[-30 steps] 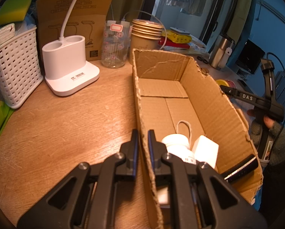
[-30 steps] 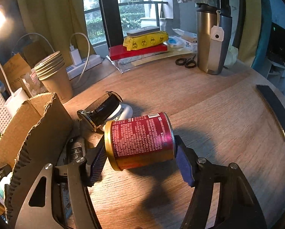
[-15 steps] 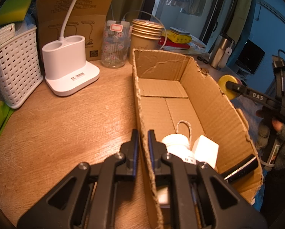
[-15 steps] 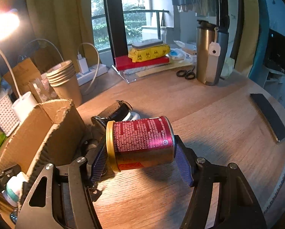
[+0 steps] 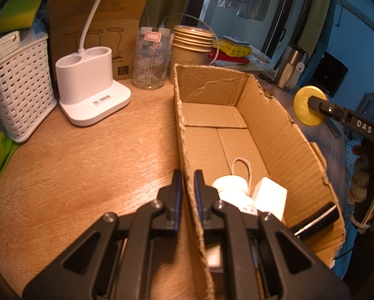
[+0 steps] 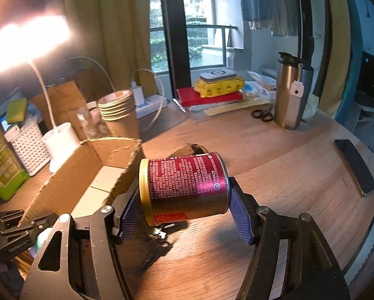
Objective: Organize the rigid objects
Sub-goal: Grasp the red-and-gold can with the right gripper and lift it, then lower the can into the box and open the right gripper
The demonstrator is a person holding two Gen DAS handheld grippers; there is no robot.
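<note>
From my left wrist view, my left gripper is pinched onto the near long wall of the cardboard box, one finger outside and one inside, the jaws almost closed with only the cardboard between them. The box lies open on the wooden table. Inside it, at the end nearest my left gripper, sit a white bottle with a cord loop behind it, a white block just beside the bottle, and a black bar-shaped thing leaning in the near corner; the far end of the box floor is bare. Beyond the box's far wall stand a stack of paper cups and a patterned glass jar. To the side of the box away from my other hand stand a white lamp base and a white woven basket. Over the opposite side of the box, past its torn rim, my right gripper holds the gold end of the can above the table. From my right wrist view, my right gripper has its jaws about halfway apart and pressed on both ends of the red can, which lies sideways between the ribbed pads, clear of the table and just beside the box's corner. Well away from the box stand a steel travel mug with scissors next to it, and a dark phone lies flat near the table edge.
</note>
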